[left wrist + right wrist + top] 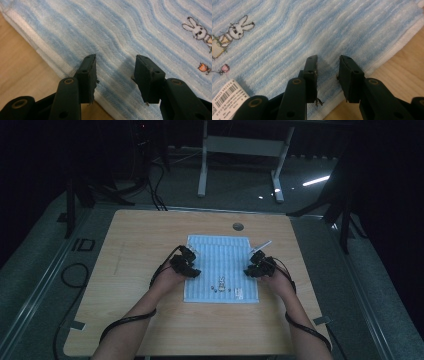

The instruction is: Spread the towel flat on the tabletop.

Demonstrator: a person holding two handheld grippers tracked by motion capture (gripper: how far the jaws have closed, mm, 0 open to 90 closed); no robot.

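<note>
Dark floor and the legs of another desk surround my wooden table, which the high view takes in whole, with a round grommet hole near its far edge. On the middle of the table lies a blue-and-white striped towel, spread flat.

From above I see both my forearms coming in from the near edge. My left gripper sits at the towel's left edge and my right gripper at its right edge, each trailing a black cable across the wood. The embroidery near the towel's near edge is just a few small specks from up there.

My left gripper view brings it close: the jaws of my left gripper stand apart with nothing between them, above the towel's border where cloth meets wood. A stitched rabbit and a small orange motif lie off to the side.

My right gripper view shows the jaws of my right gripper also spread and empty, over the opposite border of the towel. It picks up the rabbit, a small pink motif, and a white barcode label on the cloth.
</note>
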